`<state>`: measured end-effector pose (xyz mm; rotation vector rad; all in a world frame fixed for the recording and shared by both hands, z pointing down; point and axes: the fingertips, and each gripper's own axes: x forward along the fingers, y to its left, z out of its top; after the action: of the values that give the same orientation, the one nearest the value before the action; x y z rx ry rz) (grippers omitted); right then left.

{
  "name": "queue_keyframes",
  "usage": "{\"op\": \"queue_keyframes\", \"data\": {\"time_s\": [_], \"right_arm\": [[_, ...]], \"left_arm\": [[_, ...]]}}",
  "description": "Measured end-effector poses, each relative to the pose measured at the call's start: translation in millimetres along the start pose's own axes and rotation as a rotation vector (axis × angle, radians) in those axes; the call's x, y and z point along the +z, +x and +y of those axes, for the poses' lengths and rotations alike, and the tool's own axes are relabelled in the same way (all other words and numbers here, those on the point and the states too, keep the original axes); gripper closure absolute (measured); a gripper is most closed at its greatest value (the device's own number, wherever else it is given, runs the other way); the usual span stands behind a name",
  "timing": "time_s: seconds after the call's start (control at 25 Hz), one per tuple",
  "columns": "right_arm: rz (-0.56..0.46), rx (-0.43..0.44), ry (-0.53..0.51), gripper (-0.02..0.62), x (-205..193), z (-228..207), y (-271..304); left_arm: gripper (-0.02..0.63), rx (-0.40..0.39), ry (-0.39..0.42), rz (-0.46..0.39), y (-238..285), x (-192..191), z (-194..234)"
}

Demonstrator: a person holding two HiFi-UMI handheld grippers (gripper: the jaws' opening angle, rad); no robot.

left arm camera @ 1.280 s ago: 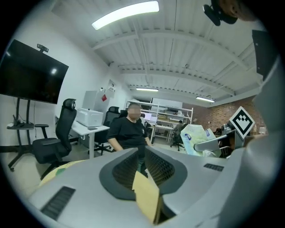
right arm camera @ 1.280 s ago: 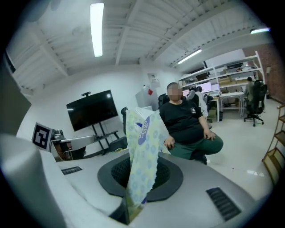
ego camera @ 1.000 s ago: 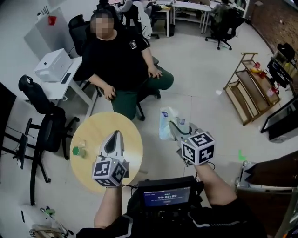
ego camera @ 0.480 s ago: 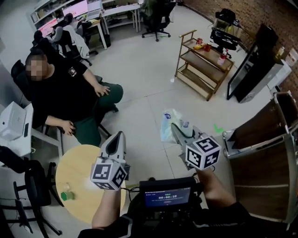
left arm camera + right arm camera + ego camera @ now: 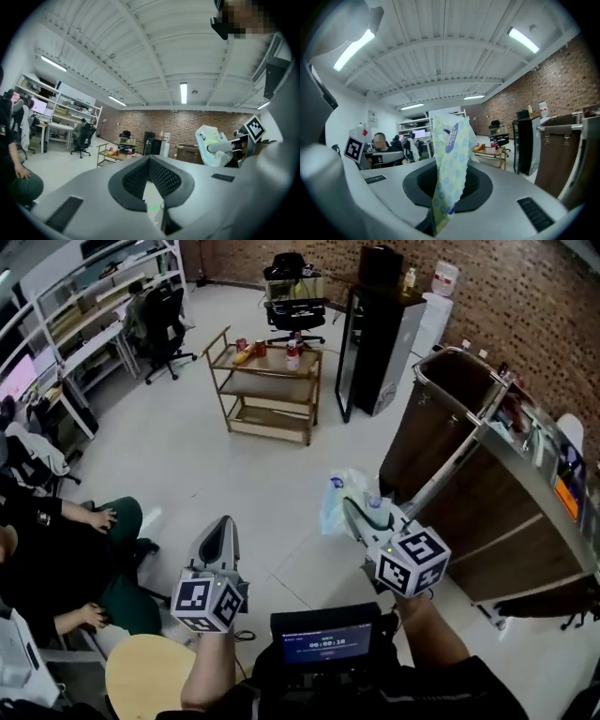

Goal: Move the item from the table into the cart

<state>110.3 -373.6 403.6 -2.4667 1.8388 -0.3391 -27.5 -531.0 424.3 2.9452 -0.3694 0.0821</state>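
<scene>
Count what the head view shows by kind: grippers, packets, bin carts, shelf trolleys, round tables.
grippers: 2, left gripper and right gripper
packet: 1, clamped in the right gripper's jaws
bin cart: 1
shelf trolley: 1
round table: 1
Total: 6

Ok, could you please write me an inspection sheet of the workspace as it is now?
Surface: round pale wooden table, only partly in view.
Job's things: pale patterned plastic packet, held; brown metal-framed cart, right of it.
Clutter: wooden shelf trolley with small items.
Grippers: left gripper jaws shut, empty; right gripper jaws shut on the packet.
Cables: nothing seen.
Surroundings: brick wall, black cabinet, seated person.
</scene>
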Motion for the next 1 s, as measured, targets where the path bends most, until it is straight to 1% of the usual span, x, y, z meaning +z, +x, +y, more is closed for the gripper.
{"op": "queue_keyframes", "data": {"time_s": [0.08,0.2,0.24,0.32,0.52,0.64,0.72,0.84,1.0], "right_arm": [[-0.021,-0.062,-0.016,0.583,14,-81,-53],[-0.061,-0.169,-0.007,0.583,34,-212,-154],[-0.075,-0.212,0.003,0.583,40,-249,-186],[-0.093,-0.287,0.012,0.583,49,-300,-232],[-0.138,-0.445,0.033,0.584,57,-393,-298],[-0.162,-0.535,0.051,0.584,58,-447,-337],[-0.180,-0.595,0.053,0.584,61,-471,-355],[-0.205,-0.693,0.071,0.584,67,-494,-377],[-0.221,-0.811,0.060,0.584,83,-521,-409]], "left_arm": [[0.606,-0.060,0.008,-0.008,55,-2,-79],[0.606,-0.166,0.017,-0.007,144,-4,-219],[0.606,-0.206,0.024,-0.001,171,-4,-261],[0.606,-0.276,0.046,0.005,211,-1,-321],[0.606,-0.448,0.102,0.009,289,0,-426],[0.606,-0.553,0.104,0.001,331,-4,-490],[0.606,-0.628,0.105,-0.004,354,-7,-520],[0.606,-0.750,0.104,0.008,384,-8,-561],[0.606,-0.902,0.139,-0.022,417,4,-621]]}}
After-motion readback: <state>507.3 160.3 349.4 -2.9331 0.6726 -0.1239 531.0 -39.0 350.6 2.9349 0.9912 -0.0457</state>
